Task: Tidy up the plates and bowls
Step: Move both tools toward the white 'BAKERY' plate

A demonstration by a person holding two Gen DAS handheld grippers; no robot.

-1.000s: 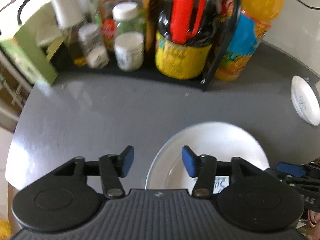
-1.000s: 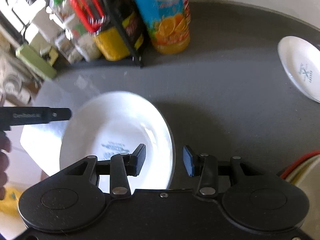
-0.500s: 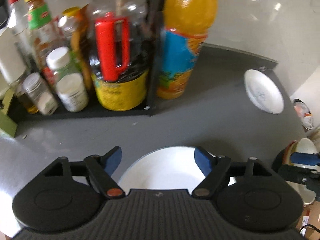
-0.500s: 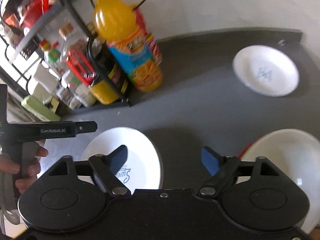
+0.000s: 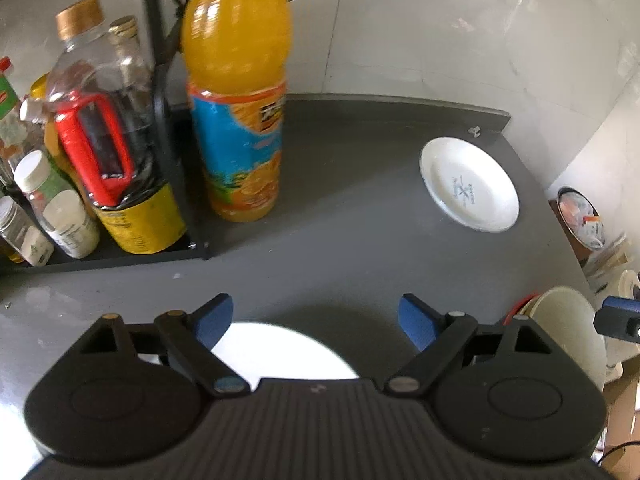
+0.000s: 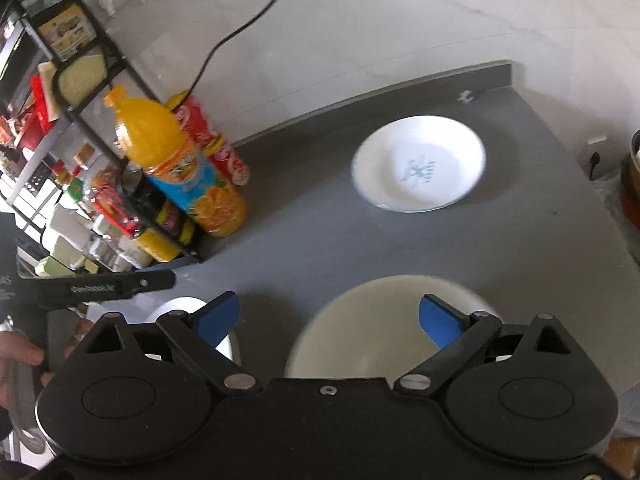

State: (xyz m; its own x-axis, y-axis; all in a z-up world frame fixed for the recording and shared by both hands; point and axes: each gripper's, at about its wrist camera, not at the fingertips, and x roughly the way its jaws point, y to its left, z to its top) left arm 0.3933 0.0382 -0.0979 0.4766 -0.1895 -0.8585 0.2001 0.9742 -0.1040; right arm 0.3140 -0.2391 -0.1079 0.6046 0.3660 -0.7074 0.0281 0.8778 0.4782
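Observation:
A white plate point(image 5: 280, 350) lies on the grey counter just below my left gripper point(image 5: 316, 320), whose blue-tipped fingers stand wide open above it with nothing between them. A second white plate with a blue mark point(image 5: 470, 184) point(image 6: 418, 164) sits at the far right of the counter. A cream bowl point(image 6: 384, 320) stacked on a red-rimmed one point(image 5: 568, 320) lies under my right gripper point(image 6: 328, 316), which is open and empty above it. The near plate's edge point(image 6: 176, 308) shows at the right wrist view's left.
A tall orange juice bottle point(image 5: 236, 120) and a red cola bottle point(image 6: 216, 148) stand beside a black rack point(image 5: 160, 80) full of jars and sauce bottles at the left. A black cable point(image 6: 240, 28) runs up the wall. A hand point(image 6: 16, 356) holds the left gripper's handle.
Both grippers have opened wide and pulled back and up from the near plate. The right gripper has swung right, over the cream bowl.

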